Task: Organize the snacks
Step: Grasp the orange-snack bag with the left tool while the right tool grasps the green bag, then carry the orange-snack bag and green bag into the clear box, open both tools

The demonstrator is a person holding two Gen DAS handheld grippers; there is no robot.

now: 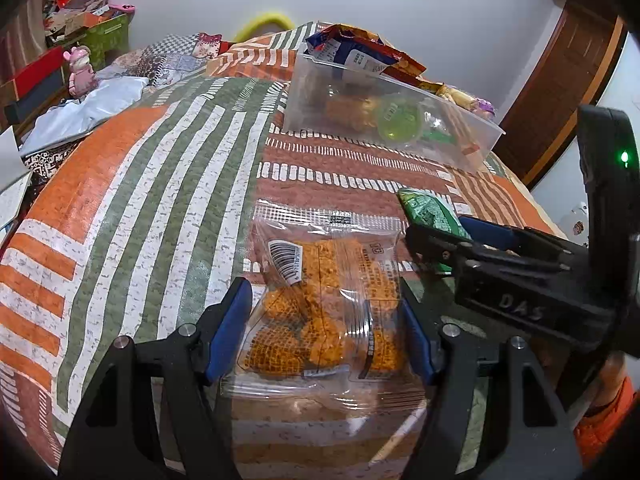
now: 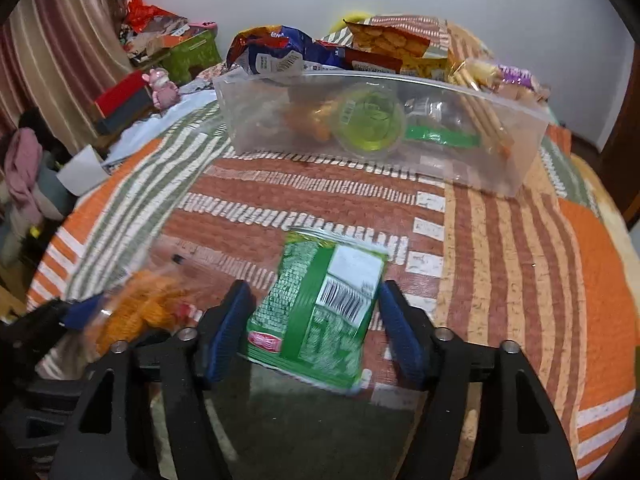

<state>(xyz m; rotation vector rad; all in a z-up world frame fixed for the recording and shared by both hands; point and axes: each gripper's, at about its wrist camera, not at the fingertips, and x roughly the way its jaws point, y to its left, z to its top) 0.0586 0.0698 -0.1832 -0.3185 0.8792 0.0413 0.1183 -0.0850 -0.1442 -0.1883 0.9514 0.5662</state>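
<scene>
The left gripper (image 1: 326, 328) clasped a clear packet of orange crackers (image 1: 324, 304) between its blue pads, the packet lying on the striped tablecloth (image 1: 160, 200) well in front of the clear plastic bin (image 1: 384, 120). Just right of that packet, the right gripper (image 2: 314, 320) pinched a green snack packet (image 2: 320, 304) by both sides, also short of the bin, which held a green jelly cup (image 2: 368, 126) and other snacks, with opened snack bags (image 2: 280, 52) behind it

Matte black plastic on both tools: the left gripper (image 1: 326, 330) shows angular black arms, blue ribbed finger pads (image 1: 230, 326) and silver pivot pins. Same build on the right gripper (image 2: 314, 330), embossed "DAS" lettering, green indicator light glowing.
</scene>
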